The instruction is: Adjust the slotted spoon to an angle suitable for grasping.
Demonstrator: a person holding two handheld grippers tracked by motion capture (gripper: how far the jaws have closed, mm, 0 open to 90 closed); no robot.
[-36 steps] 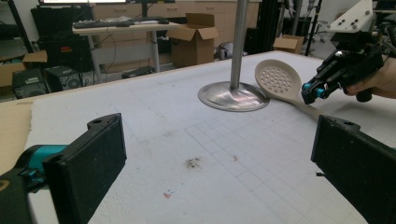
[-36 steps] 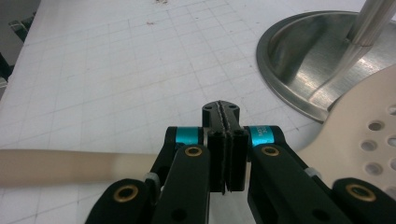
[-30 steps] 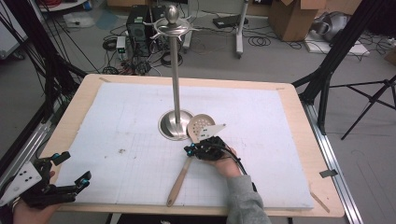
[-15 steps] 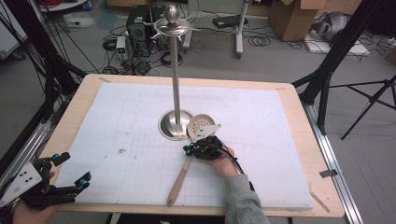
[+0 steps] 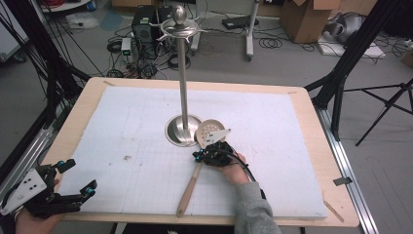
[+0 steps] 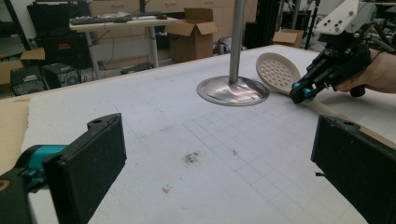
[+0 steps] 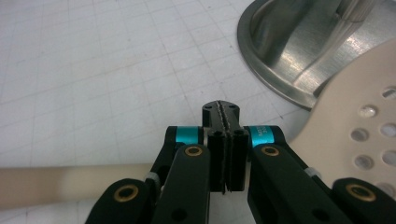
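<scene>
A cream slotted spoon [image 5: 210,130] lies on the white mat, its perforated head [image 7: 355,121] leaning on the round base of a steel stand [image 5: 184,130]. Its long handle [image 5: 187,192] runs back toward the table's front edge. My right gripper [image 5: 197,157] hovers low over the spoon's neck; its jaws [image 7: 226,116] are pressed together with nothing between them, and the handle [image 7: 70,184] passes underneath. My left gripper [image 5: 78,176] rests at the front left corner, open, with bare mat between its jaws [image 6: 219,168]. From there the right gripper [image 6: 299,93] and the spoon [image 6: 278,72] appear farther off.
The stand's tall pole [image 5: 183,73] rises from the mat's middle to a hooked top. A wooden border [image 5: 87,97] rims the mat. Boxes, cables and tripod legs crowd the floor beyond the table. A small dark smudge [image 6: 191,157] marks the mat.
</scene>
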